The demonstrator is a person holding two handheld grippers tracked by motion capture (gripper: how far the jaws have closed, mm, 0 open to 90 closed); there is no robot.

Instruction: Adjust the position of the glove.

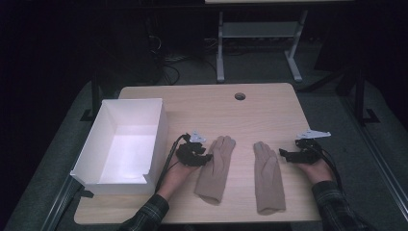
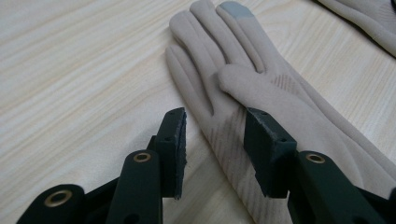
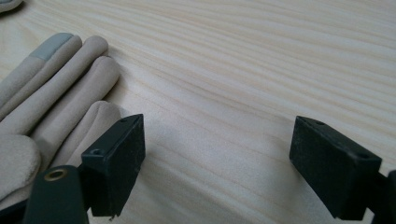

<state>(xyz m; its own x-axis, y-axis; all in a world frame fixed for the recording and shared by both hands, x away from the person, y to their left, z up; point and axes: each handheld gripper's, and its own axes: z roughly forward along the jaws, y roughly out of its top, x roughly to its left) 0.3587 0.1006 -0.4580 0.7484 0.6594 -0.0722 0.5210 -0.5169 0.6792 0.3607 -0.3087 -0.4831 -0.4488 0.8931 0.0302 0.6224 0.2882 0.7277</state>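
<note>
Two beige gloves lie flat on the wooden table (image 1: 260, 115), fingers pointing away from the person. My left gripper (image 1: 208, 158) sits at the left edge of the left glove (image 1: 216, 168). In the left gripper view its jaws (image 2: 217, 149) stand partly apart over the edge of that glove (image 2: 261, 93), one jaw above the table and one above the fabric, without pinching it. My right gripper (image 1: 284, 154) rests just right of the right glove (image 1: 268, 175). In the right gripper view it (image 3: 219, 163) is wide open over bare wood, with the glove's fingers (image 3: 46, 93) beside one jaw.
A white open box (image 1: 161, 130) stands at the table's left edge, close to my left hand. A round cable hole (image 1: 239, 96) is near the far edge. The other glove's edge (image 2: 369, 18) shows at the upper right of the left gripper view.
</note>
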